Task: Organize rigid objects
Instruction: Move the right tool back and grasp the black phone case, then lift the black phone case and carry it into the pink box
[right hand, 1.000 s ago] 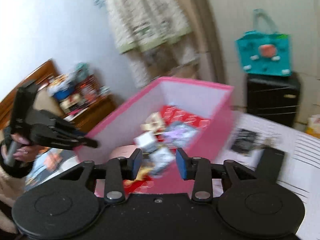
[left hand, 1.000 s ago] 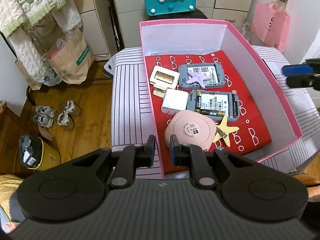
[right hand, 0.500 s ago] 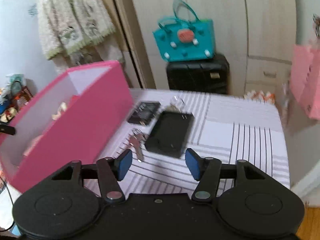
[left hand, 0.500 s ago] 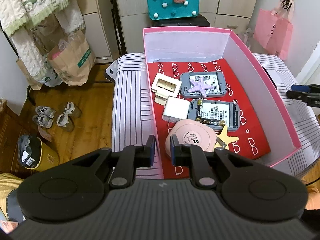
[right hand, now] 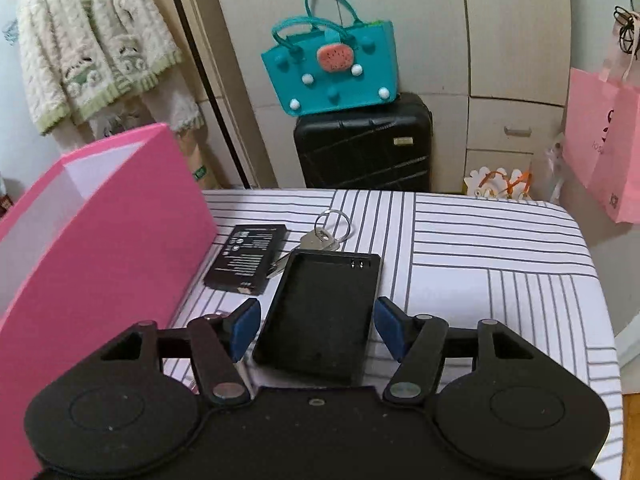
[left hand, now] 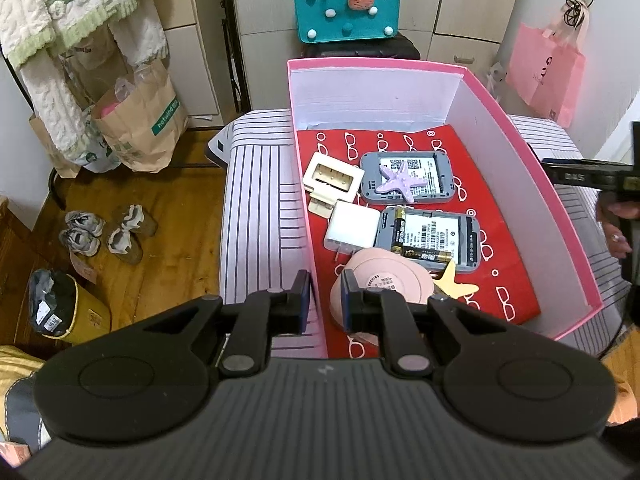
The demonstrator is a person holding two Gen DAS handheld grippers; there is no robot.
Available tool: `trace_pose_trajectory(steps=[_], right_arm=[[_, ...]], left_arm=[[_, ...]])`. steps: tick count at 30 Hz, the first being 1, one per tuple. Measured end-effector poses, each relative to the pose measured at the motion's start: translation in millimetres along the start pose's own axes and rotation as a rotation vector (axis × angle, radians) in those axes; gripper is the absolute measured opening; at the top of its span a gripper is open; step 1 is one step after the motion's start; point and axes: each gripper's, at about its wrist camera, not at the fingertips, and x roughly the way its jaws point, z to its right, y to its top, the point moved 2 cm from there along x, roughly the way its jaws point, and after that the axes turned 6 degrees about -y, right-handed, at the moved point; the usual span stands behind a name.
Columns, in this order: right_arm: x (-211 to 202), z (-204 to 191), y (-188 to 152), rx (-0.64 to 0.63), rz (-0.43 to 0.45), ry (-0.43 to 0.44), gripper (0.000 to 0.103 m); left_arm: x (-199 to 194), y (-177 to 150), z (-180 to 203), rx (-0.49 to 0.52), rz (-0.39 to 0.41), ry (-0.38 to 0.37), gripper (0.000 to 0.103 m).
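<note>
The pink box (left hand: 552,184) on the striped table holds two grey devices, a purple starfish (left hand: 402,178), a white charger (left hand: 352,232), a cream part, a battery, a round pink case (left hand: 392,284) and a yellow starfish. My left gripper (left hand: 325,300) hovers over the box's near left wall, nearly shut and empty. My right gripper (right hand: 316,330) is open with its fingers on either side of a black tray-like case (right hand: 320,312) lying on the table. A flat black battery (right hand: 246,262) and keys on a ring (right hand: 326,236) lie just beyond it, beside the pink box (right hand: 100,240).
A teal bag (right hand: 330,68) sits on a black suitcase (right hand: 364,140) behind the table. A pink paper bag (right hand: 604,136) hangs at right. The floor at left holds paper bags (left hand: 136,120) and shoes (left hand: 104,232). The striped tablecloth (right hand: 500,264) stretches to the right.
My right gripper swung away from the pink box to the table, came down over the black case and opened wider around it. My left gripper stayed nearly still.
</note>
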Motion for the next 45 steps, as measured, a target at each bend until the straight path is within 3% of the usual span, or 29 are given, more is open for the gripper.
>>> trace_pose_trajectory(steps=[4,10,13,18,28,35,41,45], right_arm=[[8.1,-5.4,-2.7,-0.038,-0.008,-0.018,0.072],[2.3,-4.9,-7.8,-0.103,-0.025,-0.038,0.069],[1.8,-12.2,-6.3,-0.214,-0.079,-0.029,0.068],[10.5,-12.8,1.9,-0.185,-0.067,-0.045,0.066],[-46.1,-9.7,-9.9,-0.210,-0.019,-0.017,0.066],[-93.1,-22.3,7.2,-0.194,0.043,0.082,0.066],[-131.7,-73.7,29.3,-0.274,0.102,0.287,0.066],[-127.7,-118.0,38.6,-0.384,0.101,0.345,0.066]], left_arm=[[0.1,-0.2,-0.7,-0.001,0.001,-0.005,0.014],[1.0,1.2,-1.5,-0.003,0.000,-0.016,0.014],[1.3,0.5,-0.3,0.010,-0.001,-0.007,0.014],[4.0,-1.3,4.9,0.026,-0.008,0.013,0.014],[3.1,-2.1,-4.4,-0.037,-0.011,-0.023,0.016],[0.5,-5.8,-4.9,-0.030,0.003,-0.037,0.016],[0.9,-7.8,-4.7,-0.023,0.011,-0.046,0.016],[0.5,-8.7,-4.0,-0.016,0.015,-0.043,0.016]])
